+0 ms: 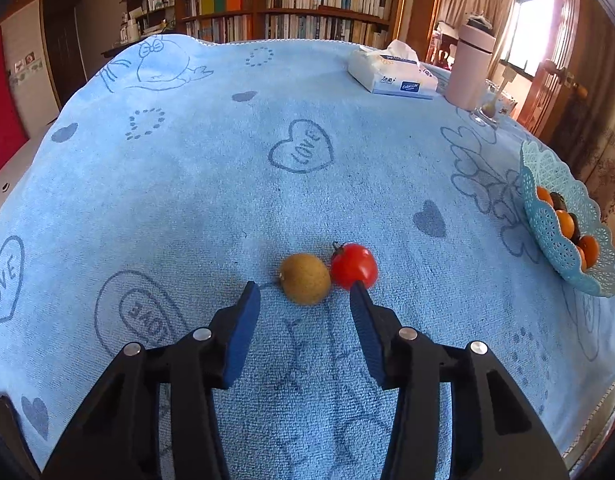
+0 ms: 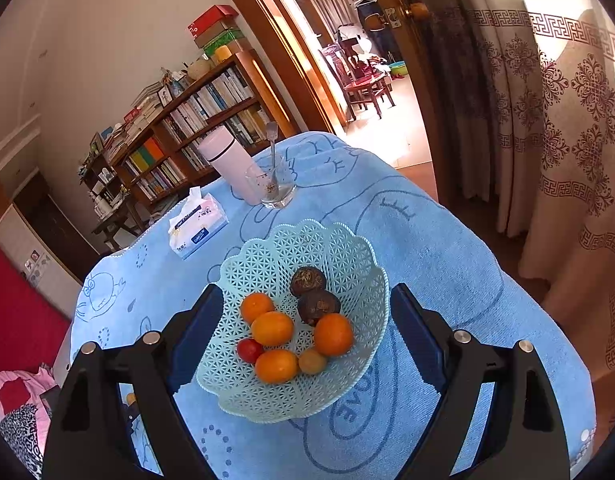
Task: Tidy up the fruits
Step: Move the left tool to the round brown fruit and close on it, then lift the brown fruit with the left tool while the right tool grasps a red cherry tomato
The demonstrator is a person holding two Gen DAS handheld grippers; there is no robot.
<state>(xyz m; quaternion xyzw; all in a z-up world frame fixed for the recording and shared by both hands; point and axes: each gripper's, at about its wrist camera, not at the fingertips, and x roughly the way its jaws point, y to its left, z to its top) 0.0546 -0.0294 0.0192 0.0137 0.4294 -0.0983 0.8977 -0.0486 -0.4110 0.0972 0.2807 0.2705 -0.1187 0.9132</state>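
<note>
On the blue towel that covers the table, toward its near edge, a brown-yellow round fruit and a red tomato lie side by side, touching. The left gripper hangs just short of them with its jaws released: the round fruit sits at the mouth of the gap, just past the fingertips, and neither pad presses on it. The tip of the right-hand finger overlaps the tomato's lower edge in the left wrist view — whether it touches I cannot tell.

At the towel's right edge in that view stands a pale blue lattice basket with orange fruits showing over its rim. The right wrist view looks down into the same basket: four oranges, with the largest toward the right, two dark brown round fruits behind them, a small red tomato and a small yellowish fruit at the front. The right gripper hovers over the basket, jaws released and spread wider than the bowl, holding nothing.

Toward the far edge of the table are a tissue pack, a pink flask and, just beside it, a glass with a spoon standing in it.
</note>
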